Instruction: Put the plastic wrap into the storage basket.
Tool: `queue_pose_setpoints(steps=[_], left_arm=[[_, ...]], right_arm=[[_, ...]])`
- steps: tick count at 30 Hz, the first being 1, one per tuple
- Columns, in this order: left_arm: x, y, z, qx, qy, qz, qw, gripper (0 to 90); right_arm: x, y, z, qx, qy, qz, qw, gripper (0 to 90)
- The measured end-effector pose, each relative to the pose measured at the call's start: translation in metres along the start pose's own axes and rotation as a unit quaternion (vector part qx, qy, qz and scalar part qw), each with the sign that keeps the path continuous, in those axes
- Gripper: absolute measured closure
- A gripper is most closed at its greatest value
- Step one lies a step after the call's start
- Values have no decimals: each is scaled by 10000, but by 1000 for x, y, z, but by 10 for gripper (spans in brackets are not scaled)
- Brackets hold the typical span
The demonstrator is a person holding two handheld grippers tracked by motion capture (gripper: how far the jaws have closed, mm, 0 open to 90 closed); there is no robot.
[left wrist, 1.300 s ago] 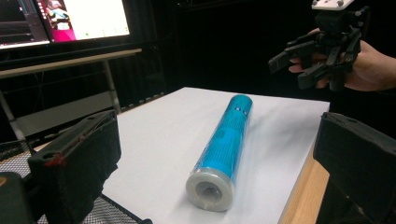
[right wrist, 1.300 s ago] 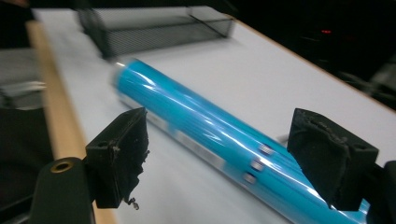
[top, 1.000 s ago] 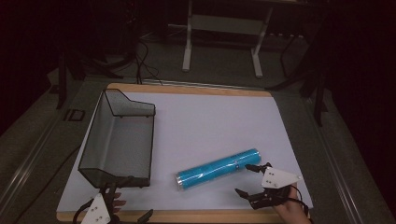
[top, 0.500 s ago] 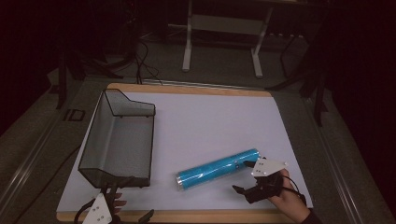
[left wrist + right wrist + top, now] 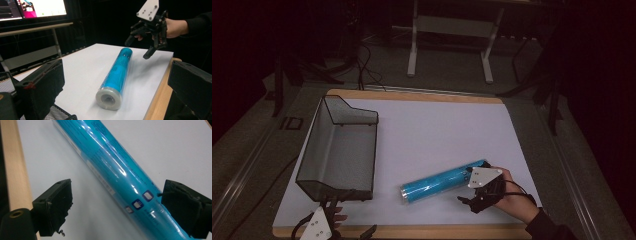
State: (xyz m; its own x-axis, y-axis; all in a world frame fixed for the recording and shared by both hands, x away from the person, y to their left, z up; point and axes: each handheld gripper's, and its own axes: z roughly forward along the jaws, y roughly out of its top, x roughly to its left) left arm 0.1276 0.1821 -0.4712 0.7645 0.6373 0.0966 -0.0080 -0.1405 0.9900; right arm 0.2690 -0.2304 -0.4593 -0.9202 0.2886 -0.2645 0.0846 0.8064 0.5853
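One table (image 5: 422,125) with a white top and a wooden rim; one black mesh basket (image 5: 339,150) standing at its left side, its near end running down to the left gripper; one blue film-wrapped roll (image 5: 443,180) lying on its side on the white top, right of the basket and near the front edge; two grippers. Left gripper (image 5: 343,231) sits at the front edge, cut off by the bottom of the high view, only a fingertip of its hand showing; its own view has both jaws set wide apart with nothing between them, the roll well ahead. Right gripper (image 5: 477,192) is at the roll's right end, the hand partly under the grey plate. Its jaws have just been opening and now stand spread, one on each side of the roll; in the right gripper view the left pad is clear of the wrap, while the right pad (image 5: 186,207) meets the roll's edge, contact not readable. Print on the roll too small to read
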Motion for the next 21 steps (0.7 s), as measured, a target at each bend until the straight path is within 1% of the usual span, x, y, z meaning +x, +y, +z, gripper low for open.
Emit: queue_pose_setpoints(steps=[1,2,3,4,5,6,7,8,11,12,13,14,17,19,20,21], left_arm=[[0,0,0,5,1,2,10000,16],[0,0,0,4,-8,-3,10000,16],[0,0,0,6,-10,-1,10000,16],[0,0,0,12,-7,4,10000,16],[0,0,0,13,-11,5,10000,16],[0,0,0,10,-13,1,10000,16],[0,0,0,-3,-19,-6,10000,16],[0,0,0,-2,-22,-6,10000,16],[0,-1,0,18,9,-1,10000,16],[1,-1,0,13,4,-11,10000,16],[1,-1,0,10,3,-15,10000,16],[1,-1,0,15,8,-15,10000,16],[1,-1,0,27,-9,-19,10000,16],[0,-2,1,50,-22,4,10000,16],[-1,-2,1,60,-27,14,10000,16],[-2,-2,0,74,-23,13,10000,16]], right_arm=[[0,0,0,0,0,0,10000,100],[-3,2,3,86,69,-197,9997,125],[-3,2,3,86,69,-197,9997,125],[-6,5,6,180,206,-324,9991,139],[-6,5,6,180,206,-324,9991,139],[-8,8,8,211,261,-452,9984,139],[-9,10,9,224,300,-521,9979,139],[-10,13,10,258,358,-531,9976,143],[-11,15,12,316,396,-540,9973,148],[-13,23,15,537,523,-517,9958,157],[-14,26,17,651,531,-493,9952,147],[-15,29,19,768,591,-524,9939,145],[-18,38,25,1054,691,-605,9902,131],[-22,44,28,1160,810,-672,9877,126],[-24,47,30,1241,786,-752,9863,126],[-25,49,32,1322,827,-813,9844,126]])
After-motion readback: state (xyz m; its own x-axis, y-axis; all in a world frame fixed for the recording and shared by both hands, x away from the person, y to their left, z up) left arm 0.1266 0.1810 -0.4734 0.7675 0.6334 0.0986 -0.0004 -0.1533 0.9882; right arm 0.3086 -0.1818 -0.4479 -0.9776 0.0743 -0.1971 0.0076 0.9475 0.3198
